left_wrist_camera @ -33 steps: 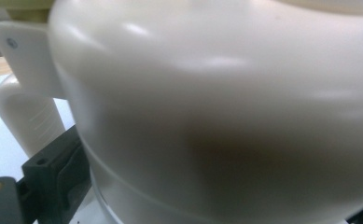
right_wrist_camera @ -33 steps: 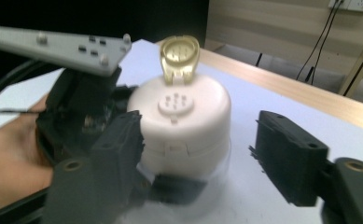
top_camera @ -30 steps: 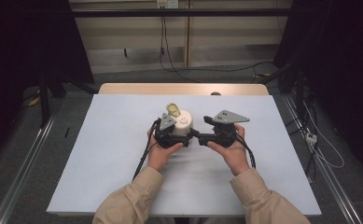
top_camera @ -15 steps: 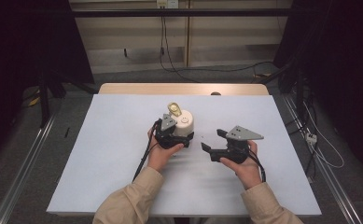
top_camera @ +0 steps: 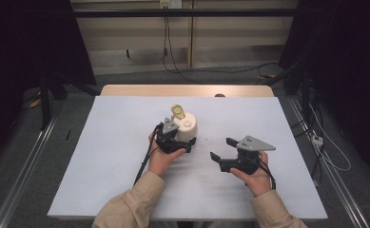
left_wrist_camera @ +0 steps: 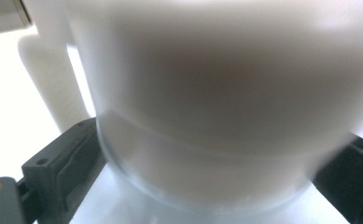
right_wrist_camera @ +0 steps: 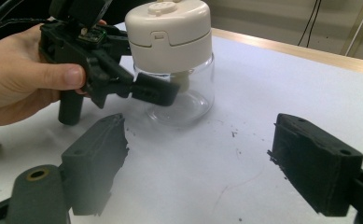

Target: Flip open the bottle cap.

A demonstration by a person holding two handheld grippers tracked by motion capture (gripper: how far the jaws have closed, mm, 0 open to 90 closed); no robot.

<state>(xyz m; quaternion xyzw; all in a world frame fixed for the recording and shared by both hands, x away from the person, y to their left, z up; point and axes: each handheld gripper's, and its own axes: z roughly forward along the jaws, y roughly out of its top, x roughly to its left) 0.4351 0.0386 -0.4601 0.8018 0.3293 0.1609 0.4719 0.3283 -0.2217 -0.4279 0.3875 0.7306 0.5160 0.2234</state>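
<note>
Clear jar (top_camera: 186, 129) w/ cream lid sits mid-counter (top_camera: 102, 156). Left hand-held gripper (top_camera: 185, 142) clamps the jar's glass body. Right hand-held gripper (top_camera: 222, 149), jaws wide apart, is right of jar, not touching.

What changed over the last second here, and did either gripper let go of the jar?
The right gripper let go of the jar and drew back toward the person's right and nearer side; it now sits open on the white table, apart from the jar. The left gripper kept its hold on the jar's clear glass lower part. The jar stayed upright in nearly the same spot, cream lid on.
</note>
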